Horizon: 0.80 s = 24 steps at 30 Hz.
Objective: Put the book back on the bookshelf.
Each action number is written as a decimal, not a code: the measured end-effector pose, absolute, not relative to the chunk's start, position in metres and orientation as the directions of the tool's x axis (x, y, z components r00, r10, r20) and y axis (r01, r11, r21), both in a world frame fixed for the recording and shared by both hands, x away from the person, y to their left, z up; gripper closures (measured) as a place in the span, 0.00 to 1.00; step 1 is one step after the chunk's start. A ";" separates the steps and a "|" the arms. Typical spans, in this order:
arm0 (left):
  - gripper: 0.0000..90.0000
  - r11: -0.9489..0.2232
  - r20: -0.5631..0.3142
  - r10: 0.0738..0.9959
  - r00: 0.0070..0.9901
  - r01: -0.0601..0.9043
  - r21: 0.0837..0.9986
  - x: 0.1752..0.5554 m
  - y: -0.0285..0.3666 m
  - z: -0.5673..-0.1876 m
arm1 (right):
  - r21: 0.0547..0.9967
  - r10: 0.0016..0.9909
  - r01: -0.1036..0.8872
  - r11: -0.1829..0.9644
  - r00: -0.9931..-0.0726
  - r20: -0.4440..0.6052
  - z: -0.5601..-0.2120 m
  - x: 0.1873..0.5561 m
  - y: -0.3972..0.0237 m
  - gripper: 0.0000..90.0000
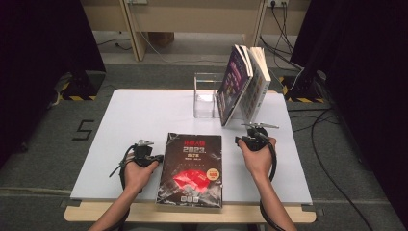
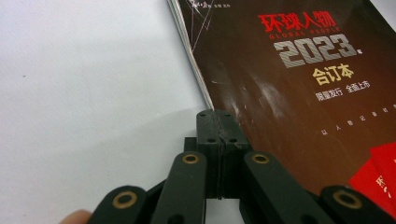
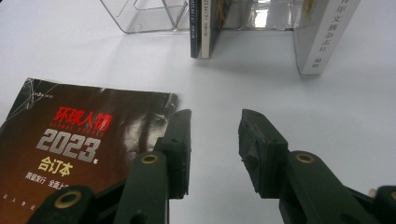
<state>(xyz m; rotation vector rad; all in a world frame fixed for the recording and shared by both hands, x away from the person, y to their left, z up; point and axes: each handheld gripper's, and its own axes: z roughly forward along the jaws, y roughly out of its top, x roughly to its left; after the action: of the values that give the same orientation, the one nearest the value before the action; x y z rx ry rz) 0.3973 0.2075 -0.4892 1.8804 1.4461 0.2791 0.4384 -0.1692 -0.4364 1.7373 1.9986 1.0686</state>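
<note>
Jaws of the left gripper point(image 2: 218, 126) are pressed together with nothing between them, their tips resting at the left edge of the dark magazine point(image 2: 299, 88), in the lower centre of the left gripper view. We read this as a wedge posture: closed tips are thin enough to slip under or nudge the stack of pages at that edge. Jaws of the right gripper point(image 3: 215, 140) stand apart and empty, low in the right gripper view, just off the magazine's upper right corner point(image 3: 88, 140), with bare white worktop point(image 3: 289, 88) showing between them. We judge that they are spread so as to take the cover's edge once it lifts.

From the high view, the magazine point(image 1: 191, 169) lies flat, cover up, in the lower centre of the frame, near the front edge of the worktop point(image 1: 134, 115). The left gripper point(image 1: 143, 155) sits beside its left edge and the right gripper point(image 1: 254, 137) right of its top corner, each held in a hand entering from the bottom. In the upper centre stands a clear acrylic book stand point(image 1: 206, 96), with upright books point(image 1: 243, 84) leaning in it toward the right. We take the open space in the stand, left of those books, to be the likely destination, which would explain why the magazine is approached from both sides: a flat, limp volume needs lifting at one edge and support at the other.
</note>
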 end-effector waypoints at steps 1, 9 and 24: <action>0.99 -0.098 -0.254 0.904 0.344 0.745 0.660 0.397 0.208 -0.489 | 0.686 0.939 0.728 0.001 -0.236 0.249 -0.437 0.439 -0.169 0.71; 0.99 -0.111 -0.264 0.893 0.365 0.746 0.657 0.398 0.200 -0.489 | 0.670 0.937 0.742 0.016 -0.246 0.250 -0.439 0.442 -0.165 0.71; 0.98 -0.155 -0.250 0.876 0.413 0.731 0.664 0.397 0.179 -0.488 | 0.588 0.928 0.807 0.050 -0.256 0.272 -0.457 0.464 -0.153 0.70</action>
<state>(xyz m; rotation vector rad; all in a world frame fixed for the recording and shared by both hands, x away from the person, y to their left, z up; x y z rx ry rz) 0.3974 0.1791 -0.4884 1.9324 1.3660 0.2482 0.4641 -0.1530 -0.4566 1.7936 2.1374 0.9904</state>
